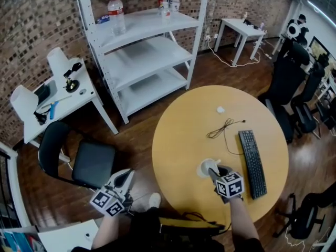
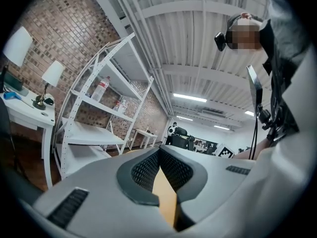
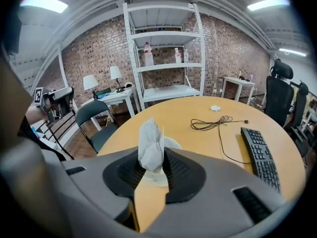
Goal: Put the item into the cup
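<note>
Right gripper view shows the right hand-held gripper (image 3: 154,156) clamped on a crumpled paper towel (image 3: 150,145), just over the white cup (image 3: 174,143) on the round worktop (image 3: 188,108). Off the worktop's edge, the left hand-held gripper (image 2: 159,155) has its jaws together with nothing between them.

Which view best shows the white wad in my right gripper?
The right gripper view: the crumpled white wad stands pinched between the right gripper's jaws, with the cup's rim just behind. The head view shows that gripper at the cup, but no clear wad. The left gripper view faces the shelves and misses it.
</note>
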